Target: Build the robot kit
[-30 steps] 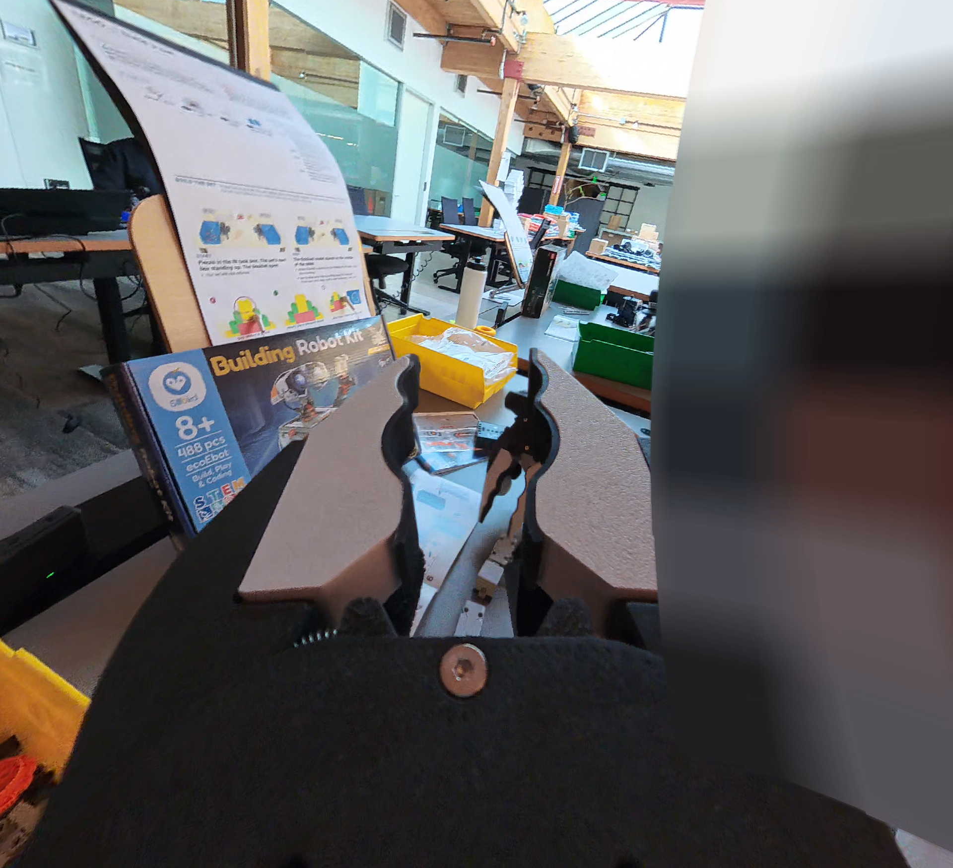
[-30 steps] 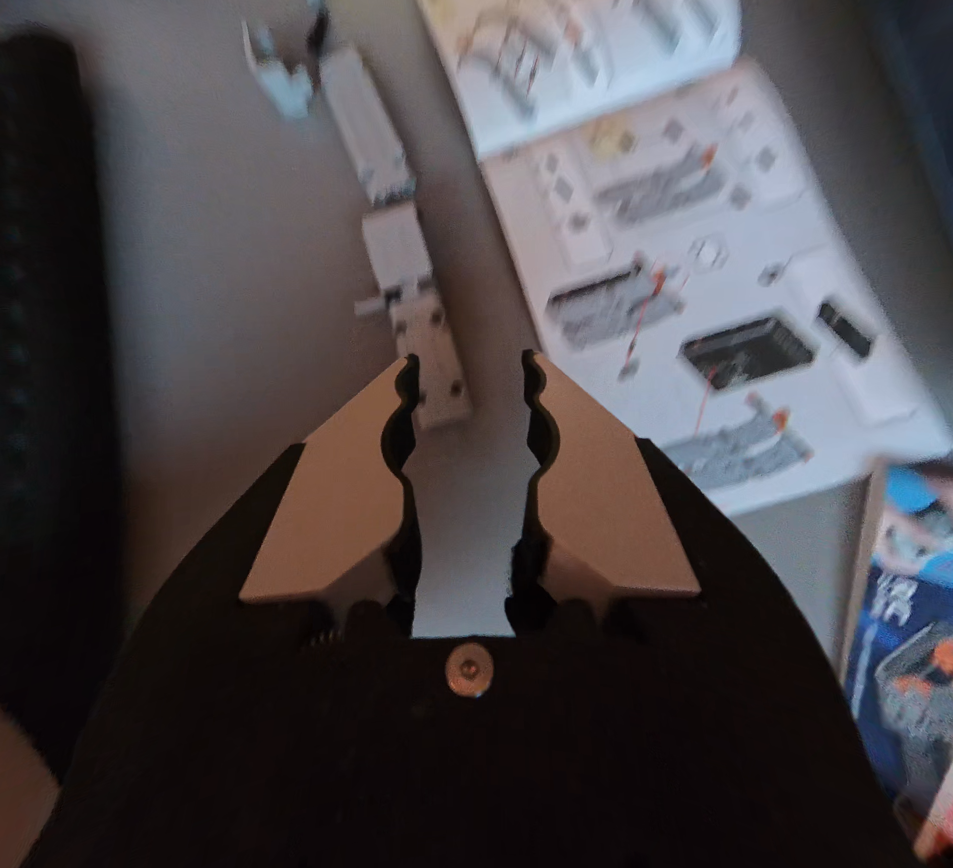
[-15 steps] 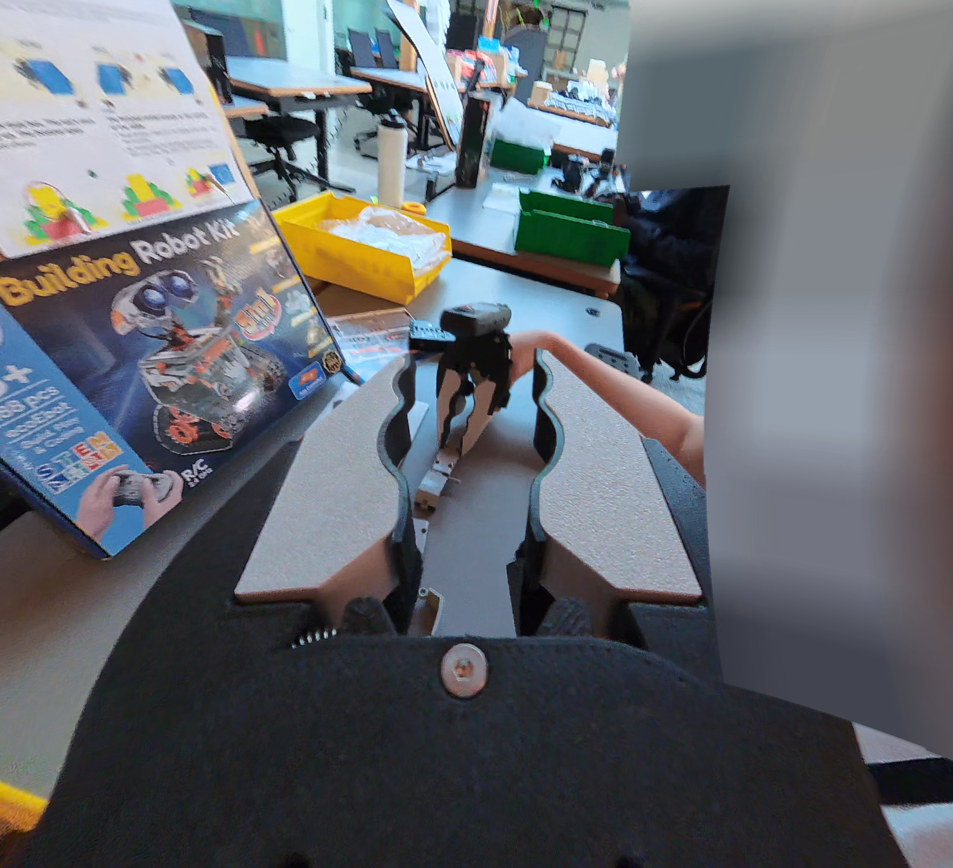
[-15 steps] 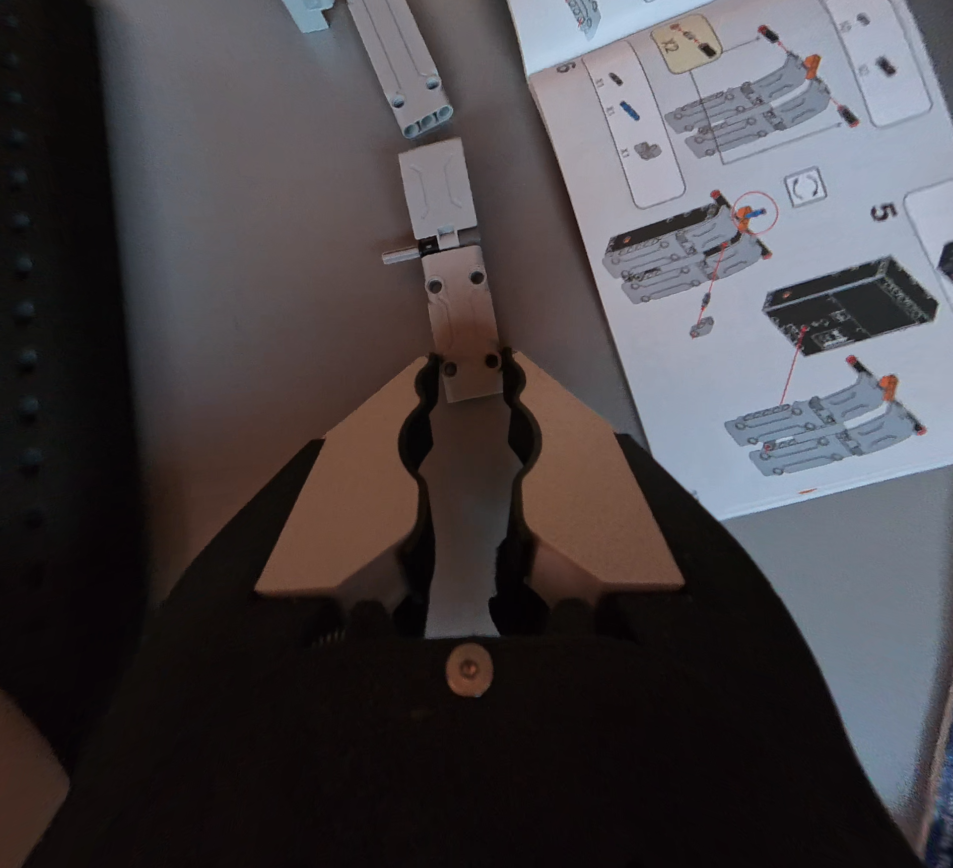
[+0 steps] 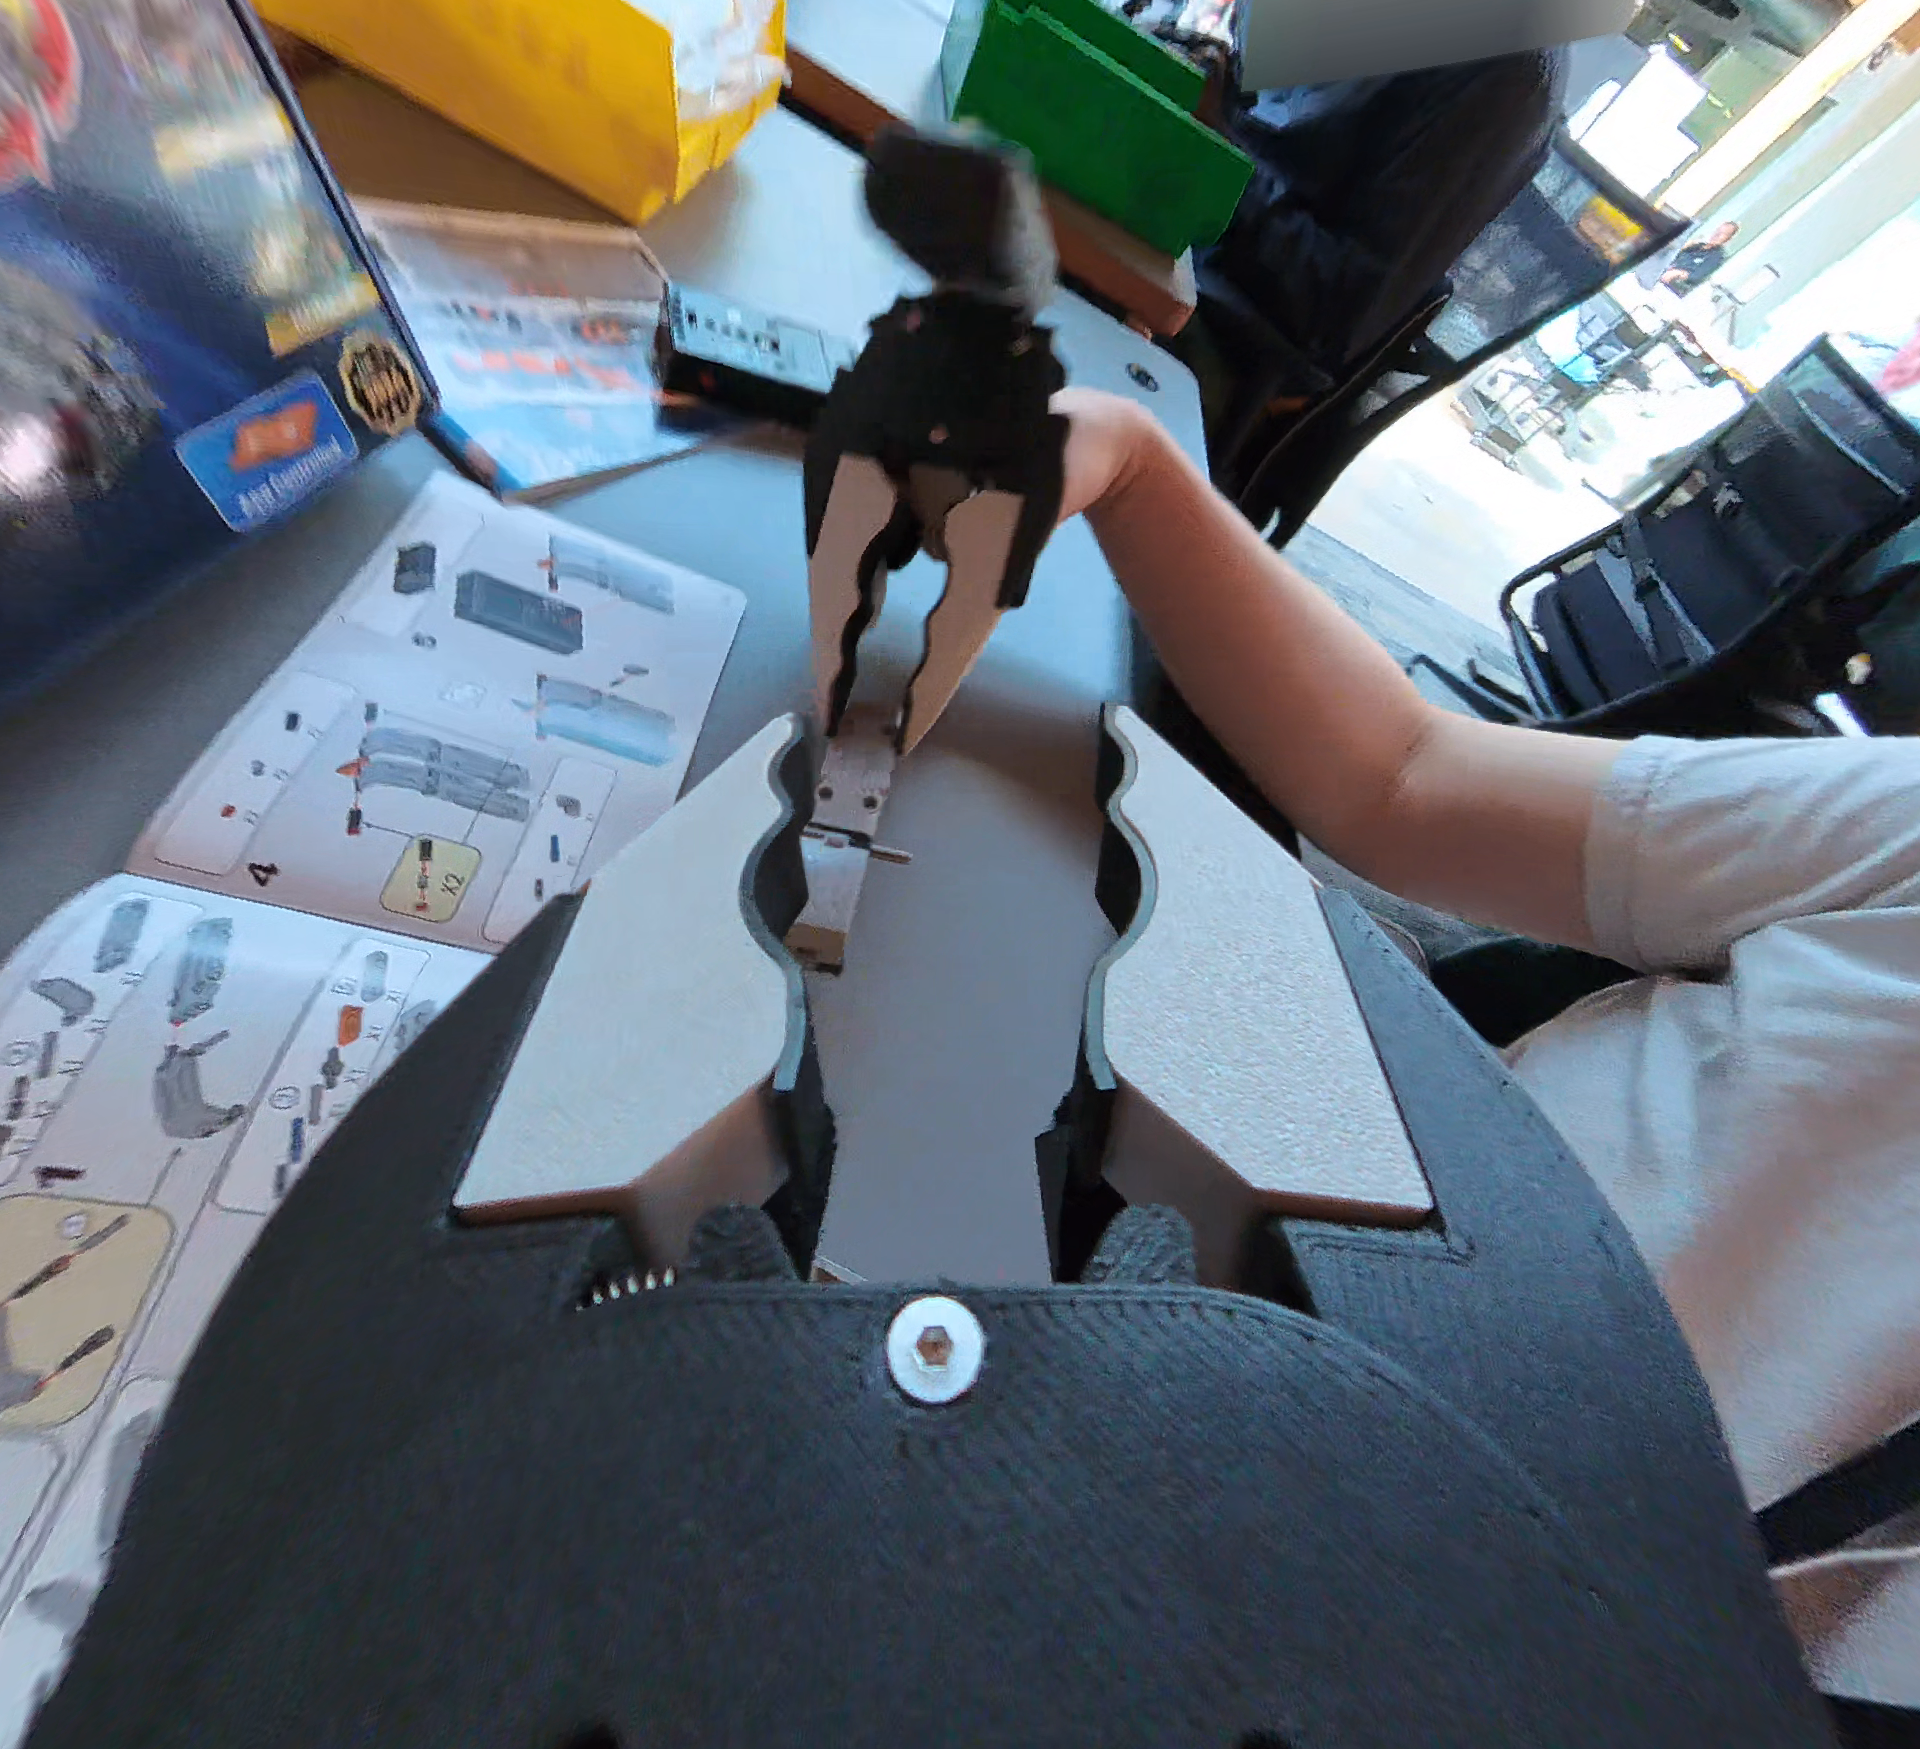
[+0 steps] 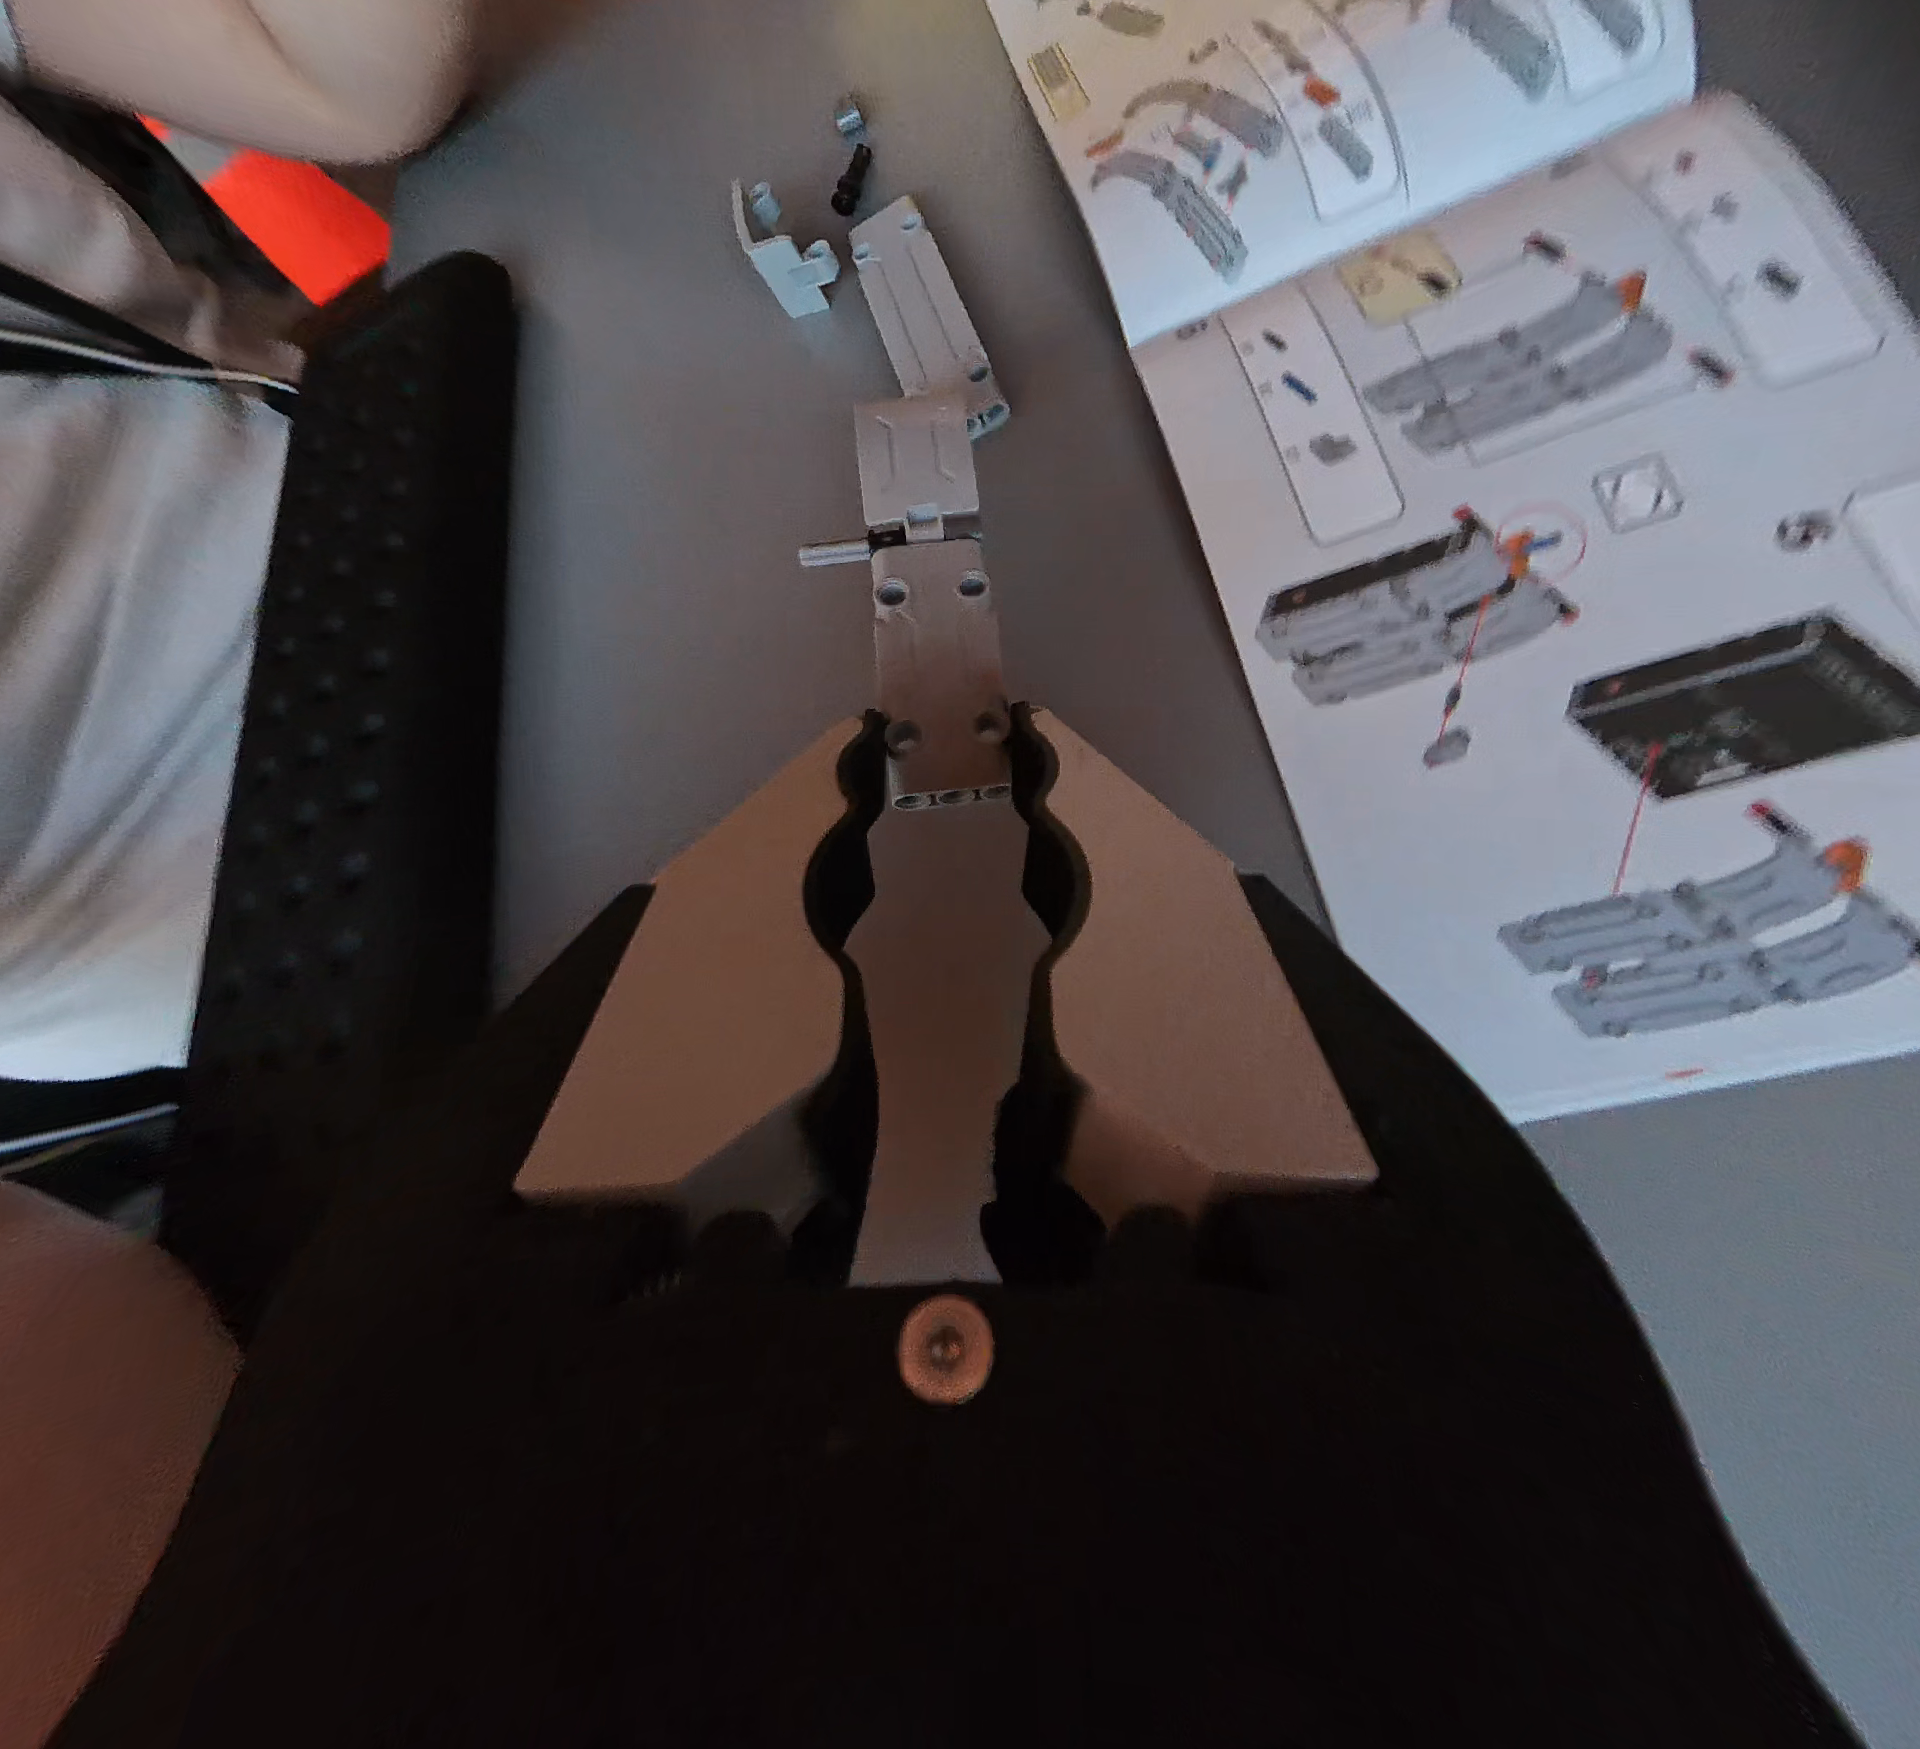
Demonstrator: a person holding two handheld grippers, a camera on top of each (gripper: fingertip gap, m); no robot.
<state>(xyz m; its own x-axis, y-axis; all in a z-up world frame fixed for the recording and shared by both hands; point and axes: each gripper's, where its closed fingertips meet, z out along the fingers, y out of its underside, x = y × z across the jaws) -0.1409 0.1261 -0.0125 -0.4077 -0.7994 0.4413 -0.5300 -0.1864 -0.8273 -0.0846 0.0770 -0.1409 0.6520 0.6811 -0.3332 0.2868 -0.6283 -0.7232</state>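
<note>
Grip is shallow: your right tool [image 6: 943, 733] pinches only the near end of the hinged grey panel assembly [image 6: 940, 650] lying on the table [image 6: 644, 473], so lifting could fold it or slip it. Your left tool [image 5: 940, 878] is spread, empty.

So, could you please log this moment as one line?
right gripper: shut on grey panel piece | left gripper: open, above table | instruction booklet: open beside
</note>
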